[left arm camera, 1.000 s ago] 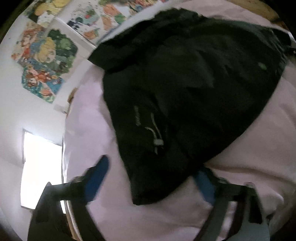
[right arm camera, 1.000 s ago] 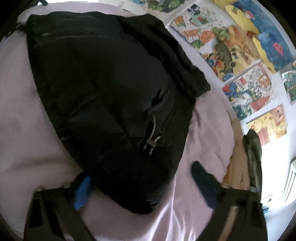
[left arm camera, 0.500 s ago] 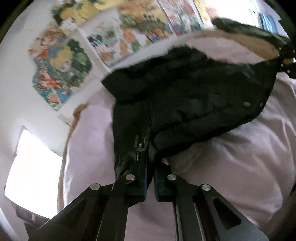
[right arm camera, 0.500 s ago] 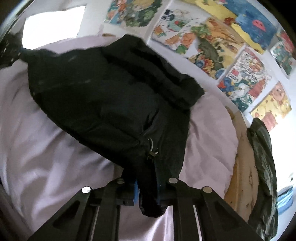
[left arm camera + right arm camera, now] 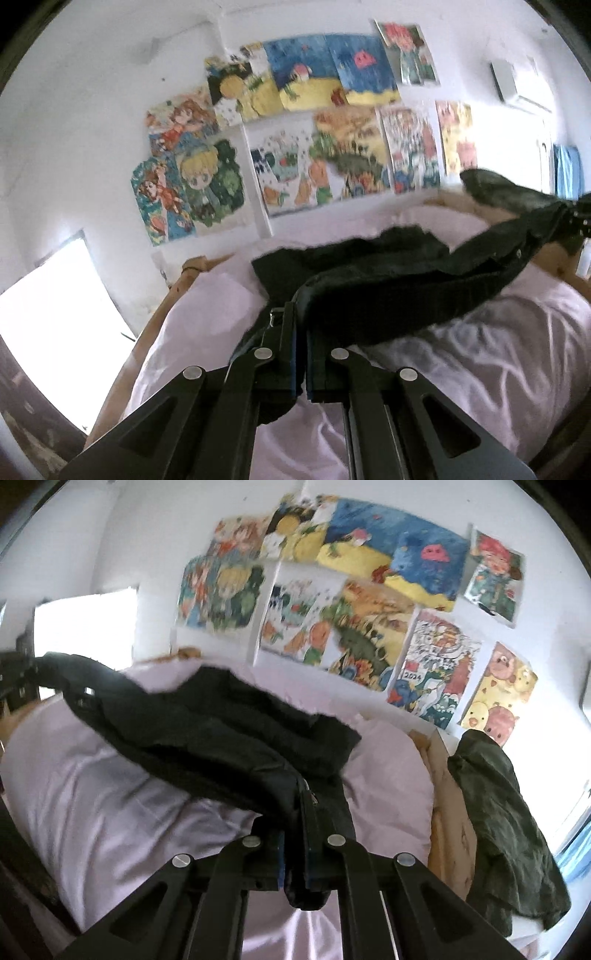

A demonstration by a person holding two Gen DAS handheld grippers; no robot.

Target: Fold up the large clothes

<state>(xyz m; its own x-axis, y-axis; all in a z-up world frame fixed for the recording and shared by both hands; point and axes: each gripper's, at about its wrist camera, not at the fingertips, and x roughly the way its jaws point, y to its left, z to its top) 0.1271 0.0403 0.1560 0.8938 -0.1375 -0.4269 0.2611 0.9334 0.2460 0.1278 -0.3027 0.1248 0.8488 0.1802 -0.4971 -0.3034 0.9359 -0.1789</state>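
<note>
The left gripper (image 5: 301, 354) is clamped tight on one edge of the black padded jacket (image 5: 388, 291). The right gripper (image 5: 295, 840) pinches another edge, the garment sagging between the 2 above the pale pink bedsheet (image 5: 110, 812).

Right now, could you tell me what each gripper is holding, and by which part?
Both hold the black jacket: the left gripper and the right gripper are each shut on its near edge, at opposite ends, lifting that edge off the pink bedding.

Wooden-framed bed (image 5: 184, 284) under a rumpled pale pink quilt (image 5: 480, 362)

A black padded jacket (image 5: 221, 738) lies partly on the quilt, toward the bed's wall side. A dark green garment (image 5: 506, 819) drapes over the wooden bed end.
</note>
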